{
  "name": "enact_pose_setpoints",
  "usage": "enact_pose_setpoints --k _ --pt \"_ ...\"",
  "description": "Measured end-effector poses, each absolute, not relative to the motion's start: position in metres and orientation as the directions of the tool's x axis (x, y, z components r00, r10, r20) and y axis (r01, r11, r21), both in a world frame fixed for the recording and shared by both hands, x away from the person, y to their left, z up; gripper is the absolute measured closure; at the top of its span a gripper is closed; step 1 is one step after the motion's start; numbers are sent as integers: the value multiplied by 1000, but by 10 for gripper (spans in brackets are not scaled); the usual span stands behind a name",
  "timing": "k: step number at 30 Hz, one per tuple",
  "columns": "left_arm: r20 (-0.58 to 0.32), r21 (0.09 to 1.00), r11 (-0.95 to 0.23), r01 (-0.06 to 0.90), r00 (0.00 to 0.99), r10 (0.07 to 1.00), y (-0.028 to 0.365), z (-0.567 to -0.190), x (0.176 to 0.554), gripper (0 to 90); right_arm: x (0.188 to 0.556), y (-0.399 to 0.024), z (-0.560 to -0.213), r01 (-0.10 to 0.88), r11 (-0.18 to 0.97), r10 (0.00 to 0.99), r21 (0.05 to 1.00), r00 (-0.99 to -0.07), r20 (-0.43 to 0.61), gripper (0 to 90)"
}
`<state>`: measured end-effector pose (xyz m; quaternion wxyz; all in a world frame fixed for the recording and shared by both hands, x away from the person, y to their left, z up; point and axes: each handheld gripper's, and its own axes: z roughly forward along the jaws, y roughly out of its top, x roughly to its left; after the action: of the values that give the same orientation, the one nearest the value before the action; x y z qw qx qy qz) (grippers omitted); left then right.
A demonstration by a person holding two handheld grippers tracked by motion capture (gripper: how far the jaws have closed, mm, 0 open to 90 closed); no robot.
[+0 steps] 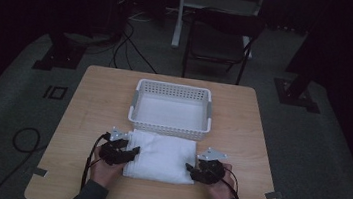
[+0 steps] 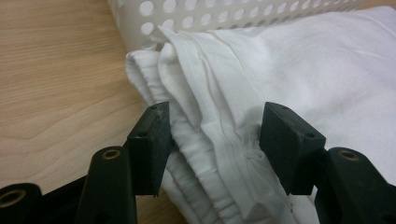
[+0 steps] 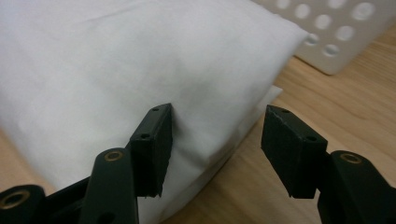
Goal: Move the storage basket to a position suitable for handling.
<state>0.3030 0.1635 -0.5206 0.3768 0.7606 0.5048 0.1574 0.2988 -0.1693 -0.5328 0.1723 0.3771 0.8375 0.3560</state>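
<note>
A folded white cloth [image 1: 160, 157] lies on the wooden table [image 1: 92, 110], just in front of a white perforated basket [image 1: 169, 127]. My left gripper [image 1: 131, 150] sits at the cloth's left edge. In the left gripper view its jaws [image 2: 215, 140] pinch the stacked fold layers of the cloth [image 2: 303, 60], which wrinkle between the pads. At the cloth's right edge is my right gripper [image 1: 191, 167]. In the right gripper view its jaws [image 3: 217, 140] straddle the corner of the cloth [image 3: 116, 56]: one pad lies against the fabric, the other hangs over bare wood.
The basket [image 2: 210, 14] stands close behind the cloth, its wall [image 3: 336, 42] near both grippers. A dark chair [image 1: 219, 39] and cables are on the floor beyond the table. Bare tabletop runs left and right of the cloth.
</note>
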Motion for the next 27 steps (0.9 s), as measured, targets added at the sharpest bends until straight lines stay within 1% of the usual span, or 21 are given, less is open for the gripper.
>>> enact_pose_setpoints --k 9,17,27 --pt "-136 752 -204 627 450 882 161 -524 306 419 300 -171 -534 502 463 759 730 -650 -35 445" --pt "-132 760 -207 616 459 879 161 -525 310 419 299 -172 -536 508 441 765 740 -643 -14 446" --pt "-132 775 -193 601 453 882 162 -519 307 409 299 -172 -536 506 444 763 739 -646 -17 446"
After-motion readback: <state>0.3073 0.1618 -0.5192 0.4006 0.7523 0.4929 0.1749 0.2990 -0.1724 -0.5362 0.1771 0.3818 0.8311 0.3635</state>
